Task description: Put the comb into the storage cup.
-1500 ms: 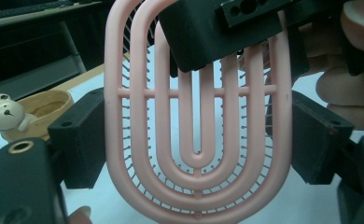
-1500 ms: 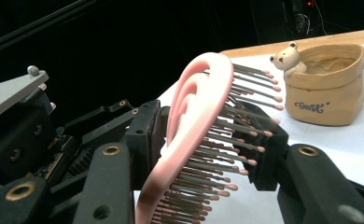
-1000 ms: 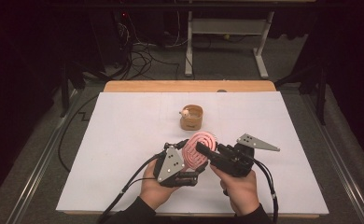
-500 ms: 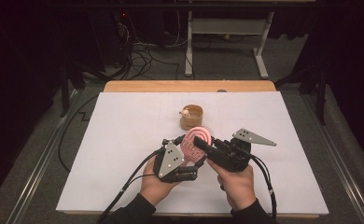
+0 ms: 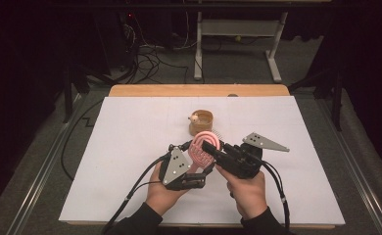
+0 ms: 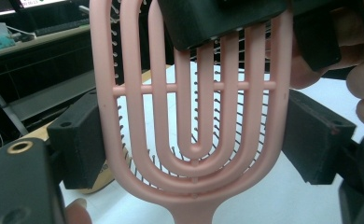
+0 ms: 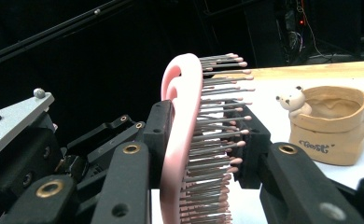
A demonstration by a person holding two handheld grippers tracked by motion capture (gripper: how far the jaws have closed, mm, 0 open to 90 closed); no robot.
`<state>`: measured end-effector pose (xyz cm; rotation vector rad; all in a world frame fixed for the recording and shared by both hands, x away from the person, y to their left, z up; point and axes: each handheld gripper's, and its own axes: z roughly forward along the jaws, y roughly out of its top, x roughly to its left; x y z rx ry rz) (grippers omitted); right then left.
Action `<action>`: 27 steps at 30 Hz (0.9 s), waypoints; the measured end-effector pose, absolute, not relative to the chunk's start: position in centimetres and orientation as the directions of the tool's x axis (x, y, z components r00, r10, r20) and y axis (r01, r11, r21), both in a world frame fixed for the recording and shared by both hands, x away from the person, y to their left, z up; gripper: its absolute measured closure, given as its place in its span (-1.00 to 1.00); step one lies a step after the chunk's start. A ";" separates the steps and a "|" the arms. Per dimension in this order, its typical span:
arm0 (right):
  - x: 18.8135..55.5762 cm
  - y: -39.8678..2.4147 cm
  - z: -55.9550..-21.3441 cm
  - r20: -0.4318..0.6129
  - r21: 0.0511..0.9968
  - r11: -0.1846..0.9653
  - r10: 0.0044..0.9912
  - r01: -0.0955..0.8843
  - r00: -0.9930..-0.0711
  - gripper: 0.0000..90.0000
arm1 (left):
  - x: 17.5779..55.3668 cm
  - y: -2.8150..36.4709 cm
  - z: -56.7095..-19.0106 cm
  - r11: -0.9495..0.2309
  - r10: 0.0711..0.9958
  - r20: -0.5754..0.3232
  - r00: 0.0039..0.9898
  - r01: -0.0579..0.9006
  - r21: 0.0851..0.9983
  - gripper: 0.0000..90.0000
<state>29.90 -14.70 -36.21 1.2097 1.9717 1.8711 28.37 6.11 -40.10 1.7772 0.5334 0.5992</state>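
Nearest, left hand (image 5: pixel 162 193) and right hand (image 5: pixel 248 193), each wrapped round its tool, meeting low over the white-covered bench (image 5: pixel 130 127). Between them, lifted clear of the sheet, a pink plastic vented hairbrush (image 5: pixel 198 151), head up and handle down.

Left tool (image 6: pixel 196 140): closed across the width of the brush head, one black pad against each outer edge, as far as the left gripper view tells. Right tool (image 7: pixel 203 135): clamped through the thickness of the same head, one jaw flat on the smooth pink back, the other pressed into the bristles (image 7: pixel 217 140). So a shared grip, both tools on the head at once, crossing each other.

Farther out, well apart from the brush and standing upright on the sheet, a tan bag-shaped ceramic cup (image 5: pixel 201 122) with a small white bear figure (image 7: pixel 293 100) on its rim. Nothing inside it, from what shows.

Judged from this: pick-up done, brush off the bench, hand-over or regrasp midway. Left to do, most likely: release by one tool, carry forward, handle down into the cup. Not yet begun.
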 end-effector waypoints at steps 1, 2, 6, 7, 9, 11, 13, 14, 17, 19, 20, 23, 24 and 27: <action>29.9 -14.7 -36.1 0.396 0.897 -0.114 0.639 0.428 -0.660 0.46 | 28.4 6.2 -40.1 -0.268 0.622 0.129 0.772 0.055 0.962 -0.62; 29.8 -14.6 -36.1 0.393 0.898 -0.113 0.637 0.425 -0.663 0.46 | 28.3 6.2 -40.0 -0.263 0.619 0.124 0.776 0.056 0.963 -0.63; 29.8 -14.3 -35.8 0.377 0.905 -0.102 0.643 0.414 -0.667 0.47 | 28.3 6.2 -40.0 -0.257 0.618 0.115 0.778 0.062 0.964 -0.65; 29.8 -14.2 -35.8 0.376 0.905 -0.099 0.643 0.414 -0.668 0.47 | 28.3 6.3 -40.0 -0.254 0.619 0.114 0.777 0.061 0.965 -0.65; 29.8 -14.1 -35.7 0.376 0.905 -0.098 0.641 0.414 -0.669 0.47 | 28.2 6.4 -40.1 -0.250 0.618 0.111 0.778 0.061 0.966 -0.65; 29.8 -14.0 -35.7 0.370 0.907 -0.093 0.643 0.410 -0.671 0.47 | 28.2 6.5 -40.1 -0.255 0.616 0.111 0.780 0.064 0.965 -0.70; 29.8 -13.9 -35.7 0.367 0.908 -0.091 0.643 0.408 -0.672 0.48 | 28.1 6.6 -40.1 -0.257 0.616 0.117 0.779 0.058 0.965 -0.71; 29.8 -13.9 -35.7 0.369 0.908 -0.094 0.643 0.409 -0.671 0.48 | 28.1 6.6 -40.1 -0.257 0.616 0.119 0.779 0.057 0.965 -0.71; 29.9 -13.8 -35.6 0.365 0.909 -0.091 0.643 0.406 -0.673 0.48 | 28.2 6.8 -40.0 -0.243 0.617 0.093 0.781 0.077 0.967 -0.80; 29.9 -13.8 -35.5 0.361 0.911 -0.088 0.645 0.403 -0.674 0.48 | 28.2 6.9 -40.0 -0.241 0.616 0.089 0.783 0.080 0.967 -0.80; 29.9 -13.8 -35.5 0.362 0.911 -0.090 0.645 0.404 -0.673 0.49 | 28.2 6.9 -40.1 -0.234 0.617 0.086 0.782 0.078 0.969 -0.80; 29.9 -13.8 -35.4 0.359 0.912 -0.089 0.643 0.400 -0.676 0.49 | 28.3 7.1 -40.1 -0.224 0.616 0.071 0.785 0.089 0.970 -0.85; 29.9 -13.8 -35.3 0.357 0.913 -0.087 0.643 0.399 -0.678 0.49 | 28.3 7.1 -40.1 -0.222 0.617 0.071 0.784 0.087 0.971 -0.86; 29.9 -13.7 -35.3 0.360 0.912 -0.091 0.642 0.399 -0.677 0.49 | 28.3 7.2 -40.1 -0.216 0.616 0.066 0.785 0.088 0.973 -0.86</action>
